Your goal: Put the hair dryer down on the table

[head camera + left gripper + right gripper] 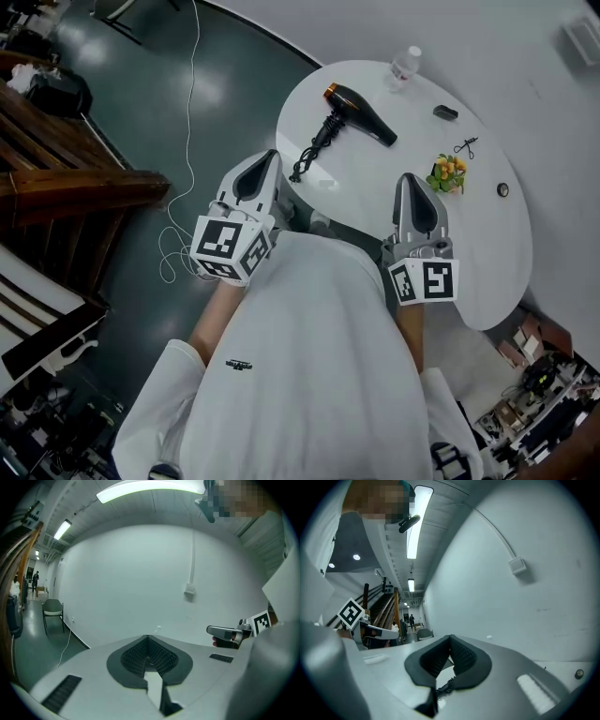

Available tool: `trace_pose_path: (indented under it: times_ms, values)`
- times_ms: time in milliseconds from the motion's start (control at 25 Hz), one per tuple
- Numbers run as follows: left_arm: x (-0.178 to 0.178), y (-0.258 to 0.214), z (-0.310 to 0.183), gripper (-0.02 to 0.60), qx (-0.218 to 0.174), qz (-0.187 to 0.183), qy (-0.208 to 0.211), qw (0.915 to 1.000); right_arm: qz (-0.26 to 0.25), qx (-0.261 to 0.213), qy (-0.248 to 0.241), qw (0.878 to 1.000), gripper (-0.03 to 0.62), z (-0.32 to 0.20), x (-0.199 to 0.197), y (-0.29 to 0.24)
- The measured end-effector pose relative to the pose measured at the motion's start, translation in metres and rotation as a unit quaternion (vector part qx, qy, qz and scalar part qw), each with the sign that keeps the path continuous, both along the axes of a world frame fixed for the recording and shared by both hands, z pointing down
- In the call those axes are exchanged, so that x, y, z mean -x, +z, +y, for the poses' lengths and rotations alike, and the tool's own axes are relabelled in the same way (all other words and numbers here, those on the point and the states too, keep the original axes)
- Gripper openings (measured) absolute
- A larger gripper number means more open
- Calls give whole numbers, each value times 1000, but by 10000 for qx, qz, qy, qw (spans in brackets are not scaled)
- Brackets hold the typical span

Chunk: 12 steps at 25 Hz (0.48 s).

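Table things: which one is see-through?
The clear plastic bottle with a white cap, at the far edge of the round white table. Everything else there, like the black hair dryer, is solid-coloured.

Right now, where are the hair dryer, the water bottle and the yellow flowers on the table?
hair dryer (364, 116), head view, on its black barrel.
water bottle (403, 67), head view, on its clear body.
yellow flowers (448, 171), head view, on the blossoms.

The hair dryer (359, 114) lies on the desk (356, 187), left of centre, its cord (309, 157) trailing to the near edge. A bottle (405, 64) stands behind it. A flower sprig (447, 173) sits to its right, just beyond the right tongs (410, 180); the left tongs (269, 159) hang beside the desk's left edge.
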<state>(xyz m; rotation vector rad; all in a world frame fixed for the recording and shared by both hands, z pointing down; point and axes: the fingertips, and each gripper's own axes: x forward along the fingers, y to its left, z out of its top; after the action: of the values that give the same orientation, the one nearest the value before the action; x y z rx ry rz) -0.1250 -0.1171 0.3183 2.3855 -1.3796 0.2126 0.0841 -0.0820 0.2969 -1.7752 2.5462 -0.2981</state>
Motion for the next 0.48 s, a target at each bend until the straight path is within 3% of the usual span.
trace_pose_path:
  times_ms: [480]
  values:
    - [16, -11, 14, 9, -88, 93, -181, 9998, 107, -39, -124, 9999, 12, -1, 8, -4]
